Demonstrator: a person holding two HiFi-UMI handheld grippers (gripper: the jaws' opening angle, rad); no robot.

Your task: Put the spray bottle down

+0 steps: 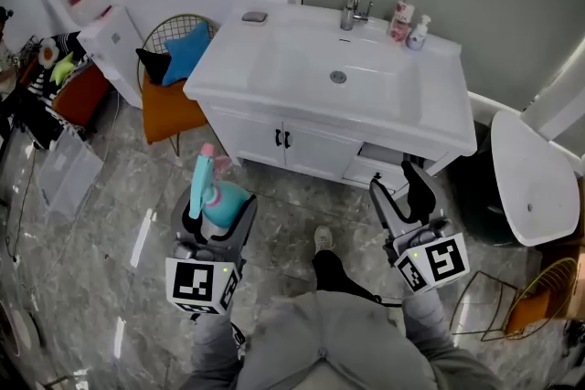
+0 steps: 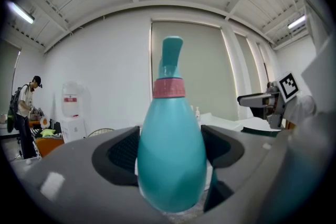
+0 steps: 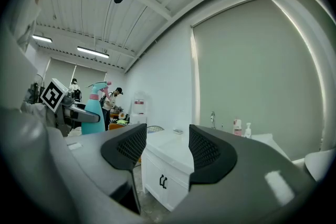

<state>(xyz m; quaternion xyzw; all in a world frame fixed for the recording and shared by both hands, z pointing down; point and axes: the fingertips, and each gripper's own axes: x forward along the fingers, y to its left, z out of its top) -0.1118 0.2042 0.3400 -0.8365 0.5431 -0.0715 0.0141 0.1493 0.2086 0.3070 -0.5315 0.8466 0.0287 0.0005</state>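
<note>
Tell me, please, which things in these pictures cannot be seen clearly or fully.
- Base of the bottle: the left gripper covers it in the head view, and that gripper's own body hides it in the left gripper view.
- Labels of the two small bottles by the tap: too small to read in the head view.
- Grey object on the sink corner: too small to identify.

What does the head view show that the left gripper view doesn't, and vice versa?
Only the head view: the sink drain, the black cabinet handles, the blue cushion on the orange chair. Only the left gripper view: the ceiling light and a person standing at far left. Both: the teal spray bottle clamped in the left gripper, the open, empty right gripper, and the water dispenser.
</note>
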